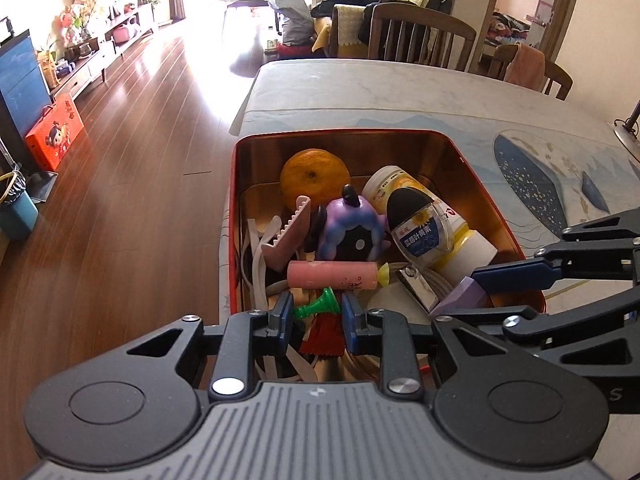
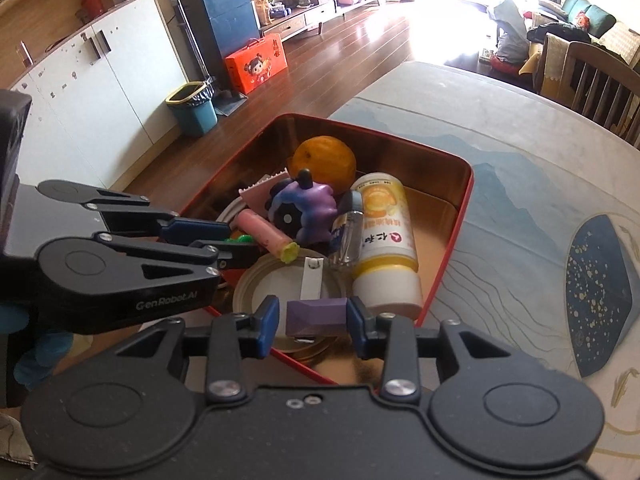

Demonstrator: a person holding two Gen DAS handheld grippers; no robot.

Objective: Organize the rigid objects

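Observation:
A red tin box (image 1: 472, 148) (image 2: 464, 216) on the table holds an orange (image 1: 314, 178) (image 2: 326, 162), a purple toy (image 1: 352, 228) (image 2: 304, 210), a yellow-white bottle (image 1: 460, 232) (image 2: 386, 248), a pink cylinder (image 1: 332, 276) (image 2: 264, 232), a pink comb (image 1: 290, 236) and a green piece (image 1: 318, 304). My left gripper (image 1: 316, 314) (image 2: 224, 246) is over the box's near end, its jaws around the green piece. My right gripper (image 2: 314, 320) is shut on a purple block (image 2: 316, 314) (image 1: 464, 296) above the box's near corner.
The table (image 2: 520, 168) with a blue-patterned mat carries the box near its edge. Wooden chairs (image 1: 416, 36) stand at the far side. Wood floor, an orange gift box (image 1: 54, 132) and a teal bin (image 2: 194, 110) lie to the left.

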